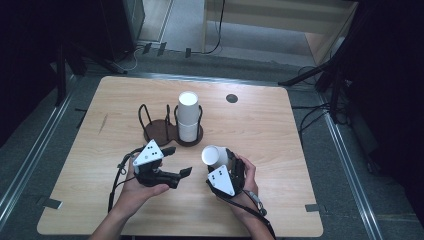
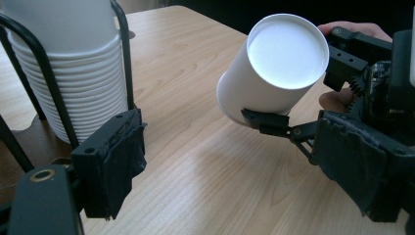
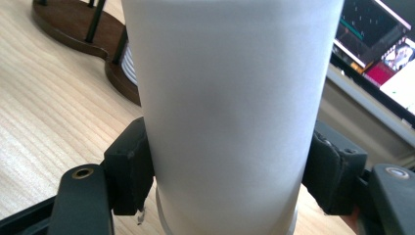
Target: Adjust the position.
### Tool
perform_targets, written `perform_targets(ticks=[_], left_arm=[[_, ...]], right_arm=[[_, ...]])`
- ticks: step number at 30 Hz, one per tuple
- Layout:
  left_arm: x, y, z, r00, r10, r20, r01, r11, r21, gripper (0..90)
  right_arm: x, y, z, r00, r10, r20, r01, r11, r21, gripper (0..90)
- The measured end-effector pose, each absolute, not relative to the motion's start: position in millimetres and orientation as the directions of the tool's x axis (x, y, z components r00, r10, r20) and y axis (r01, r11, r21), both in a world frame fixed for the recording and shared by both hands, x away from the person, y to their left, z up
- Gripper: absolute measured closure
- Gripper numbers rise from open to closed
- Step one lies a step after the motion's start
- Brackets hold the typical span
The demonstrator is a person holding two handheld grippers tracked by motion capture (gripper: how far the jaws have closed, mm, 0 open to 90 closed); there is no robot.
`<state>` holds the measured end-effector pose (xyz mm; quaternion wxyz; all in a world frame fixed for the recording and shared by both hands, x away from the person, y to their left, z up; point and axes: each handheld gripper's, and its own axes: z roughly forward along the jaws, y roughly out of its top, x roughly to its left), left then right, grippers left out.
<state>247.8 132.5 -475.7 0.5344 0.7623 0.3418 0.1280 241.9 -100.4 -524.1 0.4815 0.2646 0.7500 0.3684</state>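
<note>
Right gripper (image 1: pixel 223 167), nearest the person's side of the table (image 1: pixel 260 125), is clamped on a single white paper cup (image 1: pixel 215 156), its two pads pressing the cup wall from opposite sides near the open rim. Cup is carried clear of the table, closed base leading, long axis tilted up and away from the person toward the left gripper and the rack. Left gripper (image 1: pixel 177 162) is just beside it, jaws partly open with nothing between them, pointing across toward the cup. Beyond both, near the table centre, stands the dark wire cup rack (image 1: pixel 172 127), its right bay holding the stack of white cups (image 1: pixel 188 116), its left bay bare. Judgement: the right hand is nearer the rack's filled bay, the left nearer the bare one
</note>
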Motion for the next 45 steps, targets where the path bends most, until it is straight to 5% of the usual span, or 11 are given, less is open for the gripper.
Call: perform_targets(ticks=[16, 45], left_arm=[[244.2, 119.6, -478.8, 0.779, 0.606, -0.161, 0.373, -0.240, 0.896, 15.7], [239.8, 114.4, -480.6, 0.805, 0.581, -0.121, 0.332, -0.273, 0.903, 33.2]], right_arm=[[229.1, -81.4, -529.8, -0.420, 0.649, -0.635, -0.057, 0.679, 0.732, 28.8], [217.6, -68.4, -531.4, -0.481, 0.572, -0.665, -0.124, 0.706, 0.697, 28.0]])
